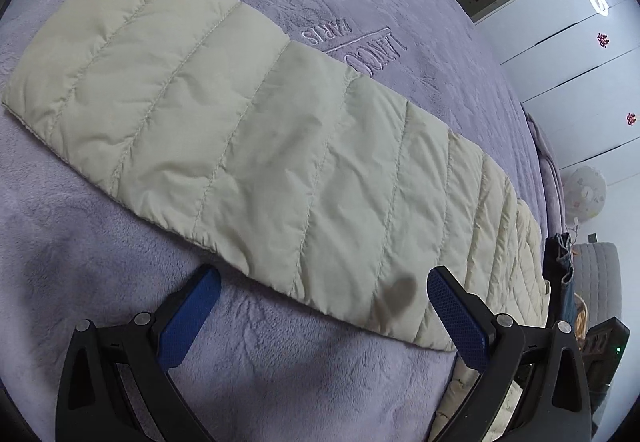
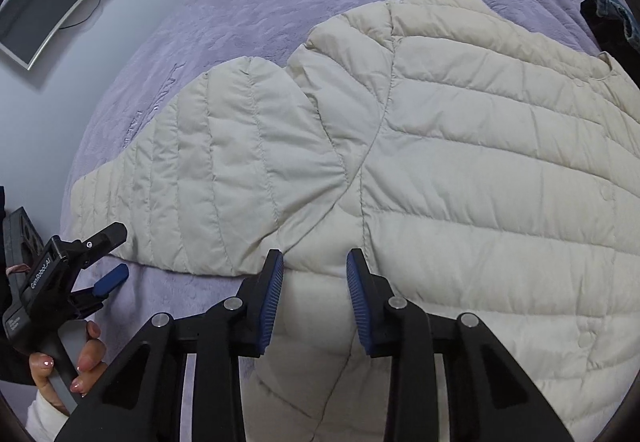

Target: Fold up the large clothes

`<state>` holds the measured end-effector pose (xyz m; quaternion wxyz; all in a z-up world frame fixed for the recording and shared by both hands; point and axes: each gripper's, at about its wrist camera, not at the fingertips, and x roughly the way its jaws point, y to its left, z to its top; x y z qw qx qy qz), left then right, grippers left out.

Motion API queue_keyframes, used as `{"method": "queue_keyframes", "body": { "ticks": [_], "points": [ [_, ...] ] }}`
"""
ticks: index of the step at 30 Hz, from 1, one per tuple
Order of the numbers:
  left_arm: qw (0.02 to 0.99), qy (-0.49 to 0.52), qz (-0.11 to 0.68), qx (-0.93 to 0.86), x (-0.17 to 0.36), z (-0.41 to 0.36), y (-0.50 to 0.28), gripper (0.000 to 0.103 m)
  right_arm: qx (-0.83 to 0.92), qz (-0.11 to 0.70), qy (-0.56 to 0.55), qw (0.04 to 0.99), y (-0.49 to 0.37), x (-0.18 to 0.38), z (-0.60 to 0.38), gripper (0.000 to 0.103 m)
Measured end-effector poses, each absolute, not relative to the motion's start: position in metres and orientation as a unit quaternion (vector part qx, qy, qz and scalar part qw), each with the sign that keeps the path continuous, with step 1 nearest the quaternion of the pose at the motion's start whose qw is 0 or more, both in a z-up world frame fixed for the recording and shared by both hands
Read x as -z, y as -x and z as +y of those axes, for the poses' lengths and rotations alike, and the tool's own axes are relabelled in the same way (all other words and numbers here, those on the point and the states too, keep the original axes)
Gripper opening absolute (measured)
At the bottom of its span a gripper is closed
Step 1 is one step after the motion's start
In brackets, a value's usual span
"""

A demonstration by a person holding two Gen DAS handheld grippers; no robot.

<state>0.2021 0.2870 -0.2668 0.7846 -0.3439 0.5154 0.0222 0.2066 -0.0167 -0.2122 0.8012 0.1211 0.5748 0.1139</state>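
The right gripper (image 2: 315, 298) sits half shut over the puffy cream jacket (image 2: 460, 170) near its armpit, maybe pinching cloth, while the left gripper (image 1: 320, 312), wide apart, waits at the sleeve (image 1: 224, 130) stretching away across the purple bed (image 1: 280, 382).

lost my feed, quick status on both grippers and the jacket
Left gripper open over sleeve edge. Right gripper part closed over jacket near armpit, nothing pinched. Jacket flat on bed. Nothing in the way.
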Motion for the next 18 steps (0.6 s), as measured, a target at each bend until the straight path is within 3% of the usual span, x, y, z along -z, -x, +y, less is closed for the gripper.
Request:
{"method": "queue_keyframes", "body": {
  "ticks": [4, 5, 7, 8, 9, 10, 18],
  "points": [
    [0.795, 0.353, 0.490, -0.051, 0.267, 0.295, -0.209, 0.102, -0.114, 0.579, -0.129, 0.797, -0.213, 0.225, -0.015, 0.036],
    [0.799, 0.352, 0.483, -0.065, 0.265, 0.297, -0.210, 0.097, -0.113, 0.579, -0.133, 0.797, -0.213, 0.227, -0.016, 0.036],
    [0.801, 0.344, 0.482, -0.084, 0.260, 0.303, -0.213, 0.052, -0.114, 0.580, -0.141, 0.795, -0.215, 0.230, -0.018, 0.036],
    [0.801, 0.345, 0.482, -0.081, 0.259, 0.306, -0.215, 0.039, -0.114, 0.580, -0.146, 0.793, -0.215, 0.231, -0.019, 0.036],
    [0.801, 0.351, 0.480, -0.071, 0.257, 0.309, -0.217, 0.015, -0.115, 0.581, -0.151, 0.791, -0.216, 0.234, -0.021, 0.036],
    [0.802, 0.357, 0.475, -0.060, 0.254, 0.311, -0.218, 0.009, -0.115, 0.582, -0.157, 0.790, -0.217, 0.235, -0.023, 0.036],
    [0.860, 0.298, 0.411, 0.048, 0.166, 0.271, -0.230, 0.009, -0.120, 0.579, -0.180, 0.786, -0.217, 0.246, -0.038, 0.036]
  ]
}}
